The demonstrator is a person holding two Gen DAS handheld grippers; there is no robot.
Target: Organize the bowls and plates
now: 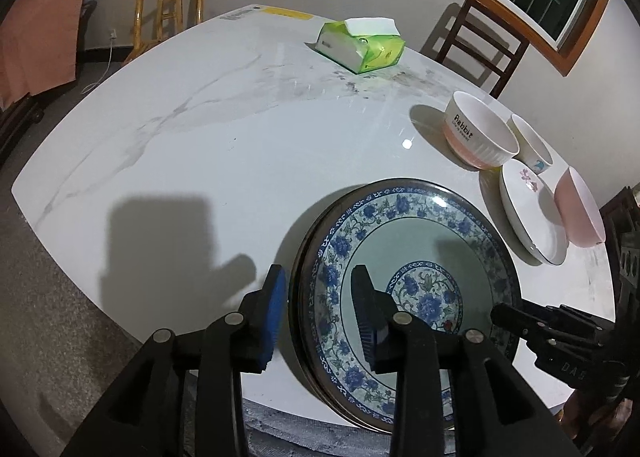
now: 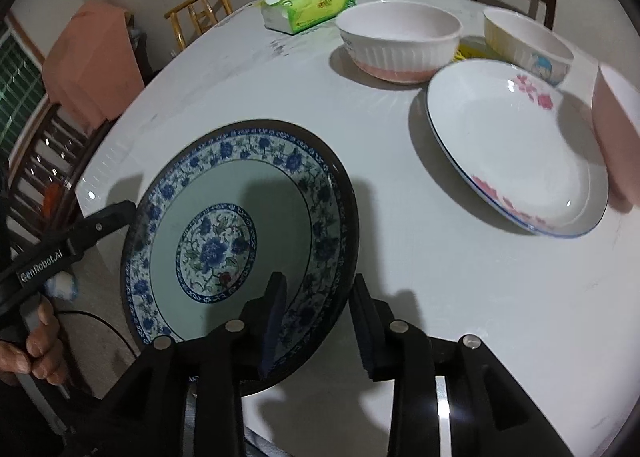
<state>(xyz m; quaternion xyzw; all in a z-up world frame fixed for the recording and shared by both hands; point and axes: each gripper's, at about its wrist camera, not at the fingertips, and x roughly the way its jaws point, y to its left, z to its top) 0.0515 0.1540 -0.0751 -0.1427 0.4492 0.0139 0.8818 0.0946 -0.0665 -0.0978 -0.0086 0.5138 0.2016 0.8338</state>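
A blue-and-white floral plate sits at the table's near edge. My left gripper is open, its fingers straddling the plate's left rim. My right gripper is open, its fingers straddling the plate's right rim; it also shows in the left wrist view. A white plate with pink flowers lies to the right. A ribbed white-and-pink bowl, a cartoon bowl and a pink bowl stand around it.
A green tissue pack lies at the far side of the white marble table. Wooden chairs stand behind the table. A chair with pink cloth stands at the left.
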